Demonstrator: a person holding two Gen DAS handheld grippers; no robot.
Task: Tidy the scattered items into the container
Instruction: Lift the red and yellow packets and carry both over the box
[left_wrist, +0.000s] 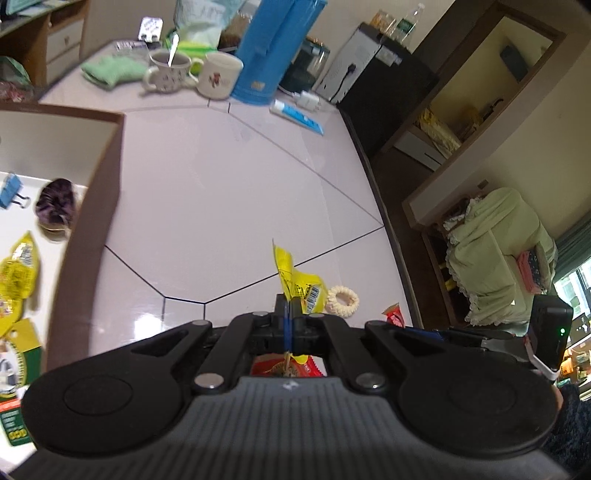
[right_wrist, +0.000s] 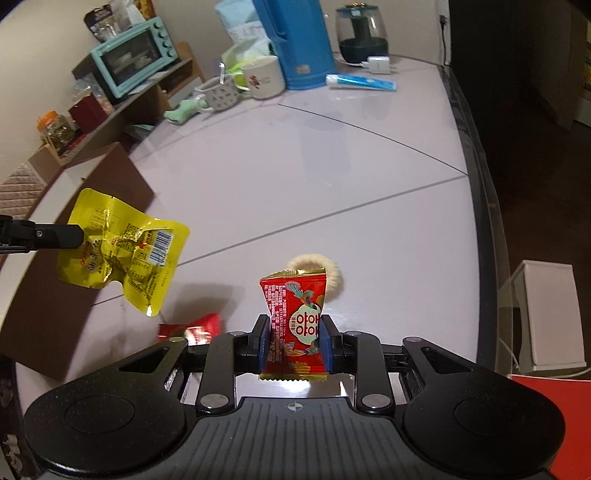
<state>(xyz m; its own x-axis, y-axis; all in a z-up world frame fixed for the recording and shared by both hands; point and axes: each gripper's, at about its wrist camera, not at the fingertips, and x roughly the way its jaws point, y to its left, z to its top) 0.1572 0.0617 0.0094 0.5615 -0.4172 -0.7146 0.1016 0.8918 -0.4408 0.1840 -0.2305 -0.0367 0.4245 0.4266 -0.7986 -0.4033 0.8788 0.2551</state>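
The right gripper (right_wrist: 291, 341) clamps a red packet (right_wrist: 293, 321) between its pads, above the table (right_wrist: 332, 177). The left gripper (left_wrist: 288, 314) is closed on a corner of a yellow packet (right_wrist: 122, 251), which hangs in the air. Both point steeply down. A second red packet (right_wrist: 192, 328) and a white ring (right_wrist: 314, 264) lie on the table. The box (left_wrist: 110, 155) stands to the left, so I think each packet should pass over its wall before release.

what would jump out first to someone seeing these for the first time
The yellow snack packet dangles above the pale table, pinched by the left hand-held gripper. In the right hand-held gripper a red candy wrapper stands upright. Behind it lies a cream hair tie.
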